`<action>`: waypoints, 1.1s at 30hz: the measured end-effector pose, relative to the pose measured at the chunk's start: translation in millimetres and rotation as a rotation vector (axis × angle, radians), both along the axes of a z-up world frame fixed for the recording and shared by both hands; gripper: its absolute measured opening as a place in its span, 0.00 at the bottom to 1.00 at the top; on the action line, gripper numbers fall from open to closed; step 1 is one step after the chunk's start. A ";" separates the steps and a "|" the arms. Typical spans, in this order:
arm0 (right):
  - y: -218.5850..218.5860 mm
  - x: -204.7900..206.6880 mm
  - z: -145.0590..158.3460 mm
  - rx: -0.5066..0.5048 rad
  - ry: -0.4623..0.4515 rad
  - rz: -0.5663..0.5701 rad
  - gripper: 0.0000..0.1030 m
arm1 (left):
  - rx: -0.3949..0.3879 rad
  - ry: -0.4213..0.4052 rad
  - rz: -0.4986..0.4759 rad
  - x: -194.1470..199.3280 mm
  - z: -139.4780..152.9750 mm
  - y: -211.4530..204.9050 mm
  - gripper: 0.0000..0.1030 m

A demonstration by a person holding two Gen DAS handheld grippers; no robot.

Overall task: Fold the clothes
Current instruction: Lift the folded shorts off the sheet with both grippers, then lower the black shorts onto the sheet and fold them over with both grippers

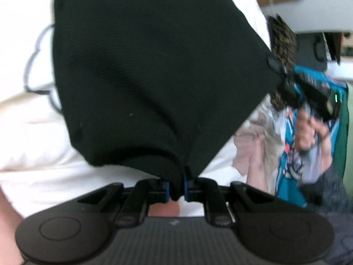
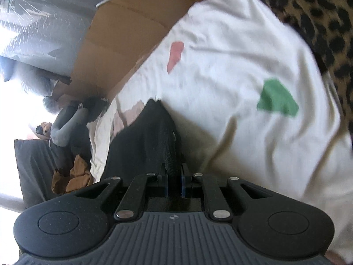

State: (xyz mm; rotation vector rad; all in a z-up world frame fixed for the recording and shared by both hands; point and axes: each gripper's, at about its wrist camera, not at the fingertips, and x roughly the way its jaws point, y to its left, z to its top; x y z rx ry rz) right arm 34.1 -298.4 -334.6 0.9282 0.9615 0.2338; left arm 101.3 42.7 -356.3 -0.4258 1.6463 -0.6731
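Left wrist, black garment point(image 1: 154, 77) apparently pinched in hand-held gripper point(image 1: 176, 190)

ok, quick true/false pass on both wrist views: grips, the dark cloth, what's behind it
1. The left tool is clamped on the black knit cloth. True.
2. The right tool is open and holds nothing. False: it is shut on the same black cloth.
3. The white fabric with green and red patches lies behind the black cloth. True.
4. The leopard-print fabric is pinched in the right tool. False: it sits apart, at the upper right of that view.
5. The brown cardboard box shows in the right wrist view. True.
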 end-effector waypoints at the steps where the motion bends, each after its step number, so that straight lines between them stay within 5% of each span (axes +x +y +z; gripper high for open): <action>1: -1.6 4.7 3.3 -0.010 -0.009 -0.001 0.09 | -0.002 0.010 -0.027 -1.4 -4.0 -9.1 0.09; 5: -9.4 22.6 15.9 -0.042 -0.043 -0.007 0.09 | 0.006 0.050 -0.150 -12.4 -14.4 -35.8 0.00; 11: -16.7 50.0 23.2 -0.100 -0.052 -0.009 0.09 | -0.018 -0.041 -0.213 -8.7 5.3 -41.1 0.01; 21: -37.8 68.1 17.3 -0.142 -0.016 -0.085 0.11 | -0.051 -0.185 -0.125 -8.1 41.8 18.1 0.15; 24: -48.5 57.8 3.5 -0.098 0.016 -0.171 0.18 | -0.038 -0.241 -0.094 5.1 51.2 24.6 0.17; 27: -55.9 42.2 -6.6 -0.028 0.024 -0.211 0.41 | -0.015 -0.303 -0.052 20.9 59.2 31.7 0.25; 33: -58.2 14.7 -20.3 0.029 0.063 -0.228 0.45 | 0.063 -0.410 0.049 49.3 71.6 50.4 0.38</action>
